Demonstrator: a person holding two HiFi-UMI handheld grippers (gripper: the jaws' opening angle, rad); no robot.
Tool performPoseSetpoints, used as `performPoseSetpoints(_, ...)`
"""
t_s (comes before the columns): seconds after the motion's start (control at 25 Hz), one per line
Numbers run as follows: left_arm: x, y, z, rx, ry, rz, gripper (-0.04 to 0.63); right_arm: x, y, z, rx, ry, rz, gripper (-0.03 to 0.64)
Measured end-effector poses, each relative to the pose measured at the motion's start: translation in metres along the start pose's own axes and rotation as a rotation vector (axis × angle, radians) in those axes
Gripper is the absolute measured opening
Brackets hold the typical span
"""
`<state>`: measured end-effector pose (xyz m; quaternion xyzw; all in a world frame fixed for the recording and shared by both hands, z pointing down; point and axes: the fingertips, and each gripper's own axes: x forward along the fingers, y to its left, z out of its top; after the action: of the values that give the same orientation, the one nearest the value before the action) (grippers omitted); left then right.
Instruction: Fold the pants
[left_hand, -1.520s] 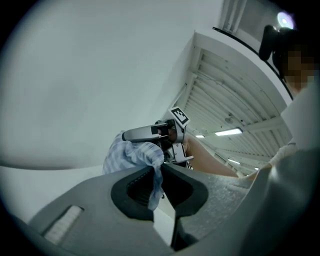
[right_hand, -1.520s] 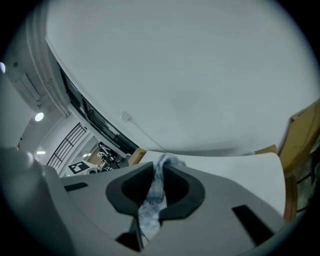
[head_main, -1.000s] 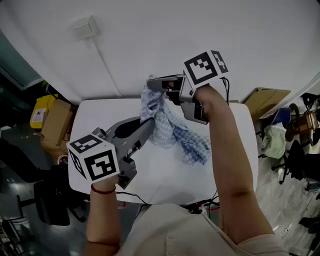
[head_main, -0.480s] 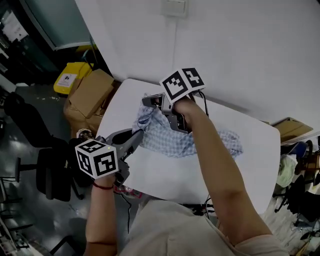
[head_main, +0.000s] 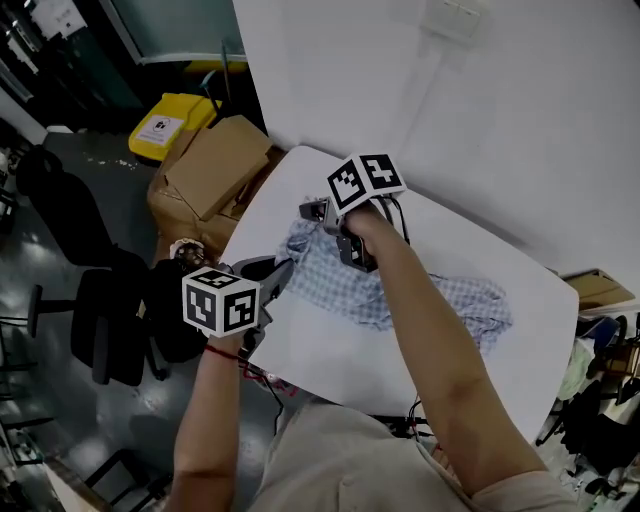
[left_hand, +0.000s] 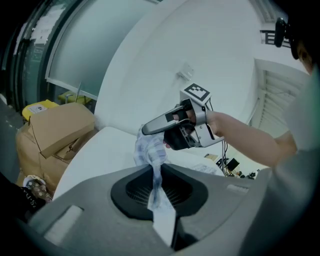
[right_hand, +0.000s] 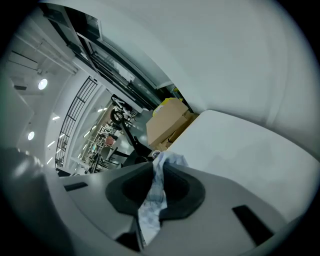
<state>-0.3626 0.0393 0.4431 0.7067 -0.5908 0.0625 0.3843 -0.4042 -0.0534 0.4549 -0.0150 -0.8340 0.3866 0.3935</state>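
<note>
Blue-and-white checked pants (head_main: 430, 295) lie stretched across the white table (head_main: 330, 355), running from its left end toward the right. My left gripper (head_main: 283, 270) is shut on a corner of the cloth at the table's left edge; a strip of fabric (left_hand: 155, 185) runs between its jaws. My right gripper (head_main: 310, 210) is shut on the other corner, a little farther back; the fabric (right_hand: 152, 200) is pinched between its jaws. In the left gripper view the right gripper (left_hand: 146, 131) hangs over the table with cloth drooping from it.
Cardboard boxes (head_main: 215, 175) and a yellow bin (head_main: 170, 125) stand on the floor beyond the table's left end. A black office chair (head_main: 110, 320) is near my left hand. A white wall (head_main: 520, 120) runs behind the table.
Both grippers have swung left and down with the pants. The cloth, first bunched and hanging in the air, now lies drawn out along the table.
</note>
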Motion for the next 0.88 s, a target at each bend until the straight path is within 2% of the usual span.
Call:
performPoseSetpoints(0.24, 0.024, 0.047, -0.023, -0.006, 0.083, 0.044, 0.042, 0.046, -0.031, -0.002, 0.032, 0.022, -0.056, 0.055)
performPoseSetpoints(0.6, 0.049, 0.096, -0.051, -0.062, 0.163, 0.078, 0.042, 0.097, -0.065, -0.007, 0.044, 0.031, -0.120, 0.055)
performPoseSetpoints(0.88, 0.052, 0.128, -0.061, -0.065, 0.186, 0.135, 0.043, 0.118, -0.071, -0.001, 0.106, -0.067, -0.115, 0.055)
